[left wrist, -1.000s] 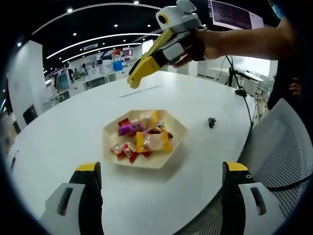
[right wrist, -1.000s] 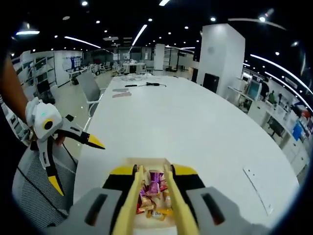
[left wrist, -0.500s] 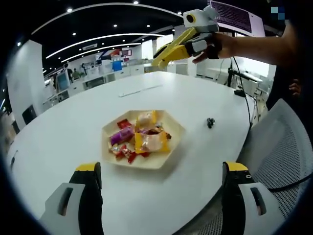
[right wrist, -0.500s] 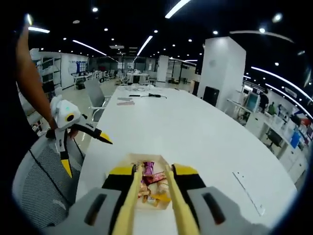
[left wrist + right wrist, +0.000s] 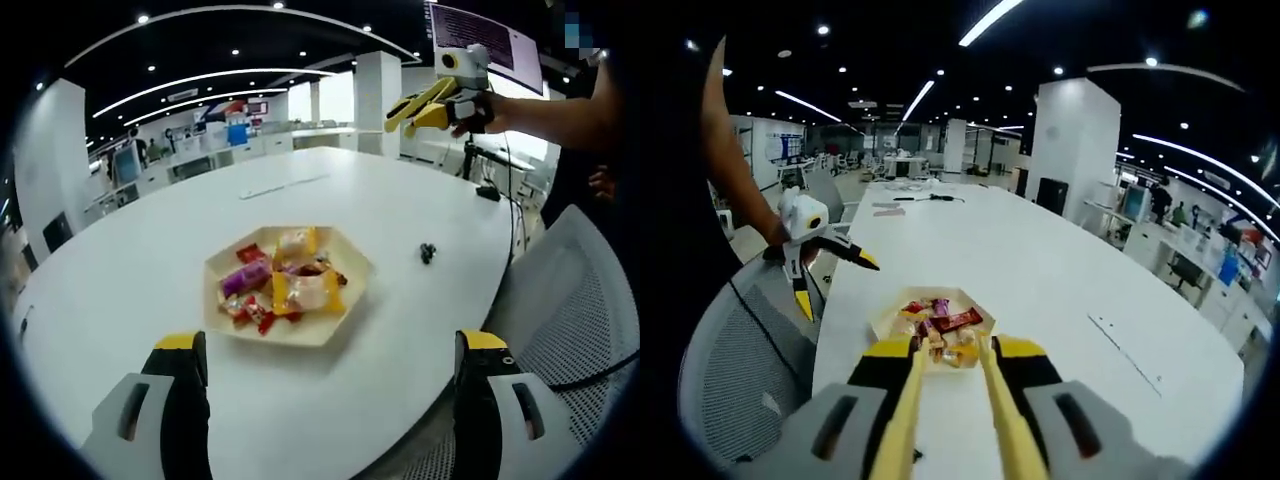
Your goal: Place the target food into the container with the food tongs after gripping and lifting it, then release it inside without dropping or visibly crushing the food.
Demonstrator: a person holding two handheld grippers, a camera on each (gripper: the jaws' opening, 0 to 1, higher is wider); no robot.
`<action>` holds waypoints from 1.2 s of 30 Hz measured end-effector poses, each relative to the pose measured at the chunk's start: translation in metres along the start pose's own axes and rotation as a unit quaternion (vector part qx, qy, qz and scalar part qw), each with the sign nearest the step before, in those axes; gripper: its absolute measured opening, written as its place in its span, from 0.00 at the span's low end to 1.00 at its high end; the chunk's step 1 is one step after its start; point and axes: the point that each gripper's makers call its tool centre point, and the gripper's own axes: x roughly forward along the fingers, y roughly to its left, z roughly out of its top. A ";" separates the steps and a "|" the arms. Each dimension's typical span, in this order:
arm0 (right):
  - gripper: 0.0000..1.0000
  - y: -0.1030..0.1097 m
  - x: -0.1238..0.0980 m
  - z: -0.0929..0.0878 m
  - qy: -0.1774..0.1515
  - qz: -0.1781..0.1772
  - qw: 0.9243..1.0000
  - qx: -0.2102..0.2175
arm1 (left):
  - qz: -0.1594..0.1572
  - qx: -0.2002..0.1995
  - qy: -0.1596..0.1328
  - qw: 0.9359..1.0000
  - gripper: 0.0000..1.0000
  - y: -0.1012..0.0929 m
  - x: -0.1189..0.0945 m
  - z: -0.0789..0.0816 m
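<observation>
A: Where to look for the wrapped sweets (image 5: 285, 280)?

B: In the cream hexagonal tray (image 5: 345, 322), heaped in red, purple, yellow and orange wrappers. On the round white table (image 5: 130, 270), towards its near side in the left gripper view.

A: And the yellow plastic food tongs (image 5: 906, 415)?

B: Clamped between the jaws of the right gripper (image 5: 952, 348), running forward along them. Arms parted by a narrow gap, neither pressed together nor spread wide. Nothing between the tips. Seen in the right gripper view with the tips over the tray's near edge, yet plainly raised off it: in the left gripper view, up high and well apart from the tray, over the table's far side, gripped in a hand (image 5: 472, 108).

A: What of the left gripper (image 5: 332, 342)?

B: Low over the table's near edge, jaws spread wide with nothing in them. Aimed at the tray without touching it.

A: Anything else worth noting?

B: A small black object (image 5: 427, 252) on the table, right of the tray and apart from it. A grey mesh chair (image 5: 735, 380) just beside the table edge.
</observation>
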 end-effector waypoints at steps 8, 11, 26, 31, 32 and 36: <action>0.29 0.004 -0.017 -0.017 -0.017 -0.024 0.999 0.020 | 0.001 0.000 0.001 1.000 0.99 0.000 0.000 0.000; 0.29 0.010 -0.020 -0.029 -0.011 -0.024 0.999 0.029 | 0.007 0.001 -0.004 1.000 0.99 0.002 -0.001 0.002; 0.28 0.043 -0.015 -0.109 0.044 0.001 0.997 0.064 | -0.002 0.001 0.008 1.000 0.99 -0.001 0.001 -0.003; 0.28 0.046 -0.007 -0.132 0.052 -0.001 0.996 0.069 | 0.000 0.010 0.009 1.000 0.99 -0.002 0.001 -0.002; 0.28 0.047 -0.006 -0.135 0.053 0.000 0.996 0.069 | 0.000 0.010 0.010 1.000 0.99 -0.002 0.001 -0.003; 0.28 0.052 0.000 -0.142 0.056 0.007 0.996 0.067 | 0.004 0.006 0.009 1.000 0.99 0.000 0.000 -0.003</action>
